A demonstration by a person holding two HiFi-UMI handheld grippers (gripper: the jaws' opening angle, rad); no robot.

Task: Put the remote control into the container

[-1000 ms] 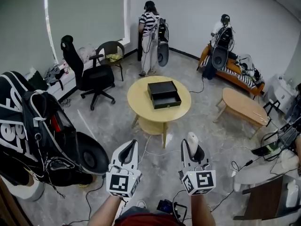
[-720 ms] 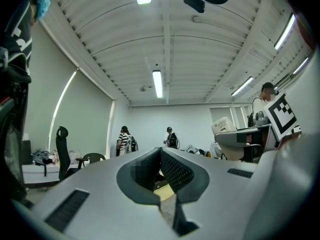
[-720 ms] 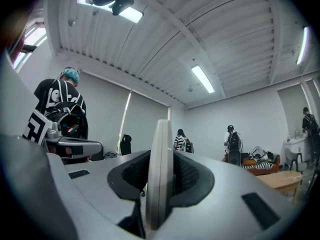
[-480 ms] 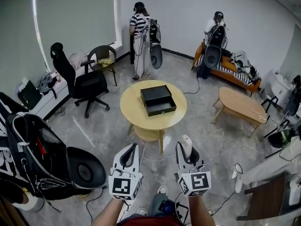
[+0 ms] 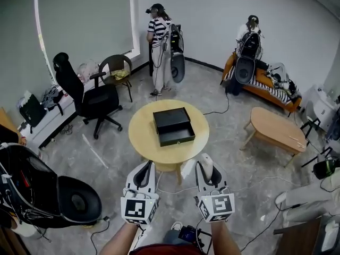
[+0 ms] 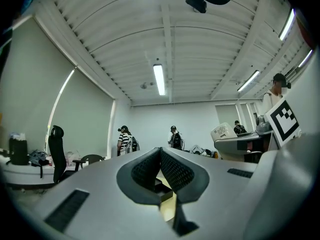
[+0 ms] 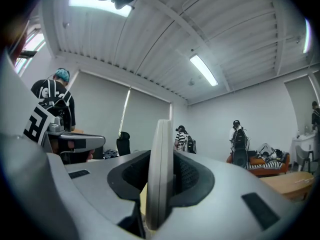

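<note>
Head view, tools: left tool (image 5: 144, 170) and right tool (image 5: 205, 169) sit side by side at the bottom centre of the frame, both aimed at the round surface (image 5: 139, 137).
Head view, remote control: the white remote control (image 5: 206, 160) stands up out of the right tool, pinched between its jaws.
Head view, container: the black container (image 5: 171, 120) lies mid-frame on the surface, with what looks like a drawer (image 5: 178, 137) pulled out toward us. It is well apart from the remote control.
Left gripper view: we see the left tool (image 6: 160, 151) with its jaws pressed together at the tips and nothing between them.
Right gripper view: the remote control (image 7: 159, 184) shows edge-on at centre, and the right tool (image 7: 163, 156) is clamped on its two flat faces.
Risk, grip: we judge the hold covers only the lower part, so a jolt on the way could pivot the remote control or let it slip out.
Risk, placement: lowered upright, it could catch the container's rim and drop onto the surface instead.
Risk, left tool: close beside the right one, it could knock the remote control.
</note>
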